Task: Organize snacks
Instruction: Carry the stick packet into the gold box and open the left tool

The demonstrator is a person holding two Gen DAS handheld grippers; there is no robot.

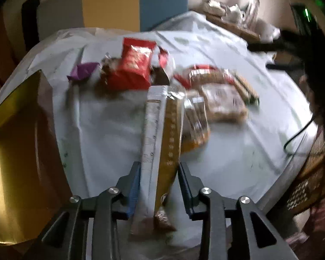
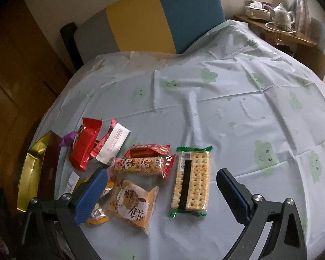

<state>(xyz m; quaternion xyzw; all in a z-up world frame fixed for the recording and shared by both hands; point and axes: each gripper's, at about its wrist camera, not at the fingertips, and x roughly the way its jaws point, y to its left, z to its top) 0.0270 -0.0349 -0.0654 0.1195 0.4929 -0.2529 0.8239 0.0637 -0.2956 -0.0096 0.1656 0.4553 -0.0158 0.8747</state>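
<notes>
Left tool [image 1: 159, 173] grasps a long snack packet [image 1: 162, 134]; carry it level to the gold box [image 1: 15, 151]. Right tool [image 2: 162, 188] hangs released.

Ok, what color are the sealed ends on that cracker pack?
Green, at both ends of the clear cracker pack. The right wrist view shows it best.

My right gripper [image 2: 162, 192] is hovering wide open over the cracker pack [image 2: 191, 182], with the gold box [image 2: 31, 173] sitting at nine o'clock
</notes>
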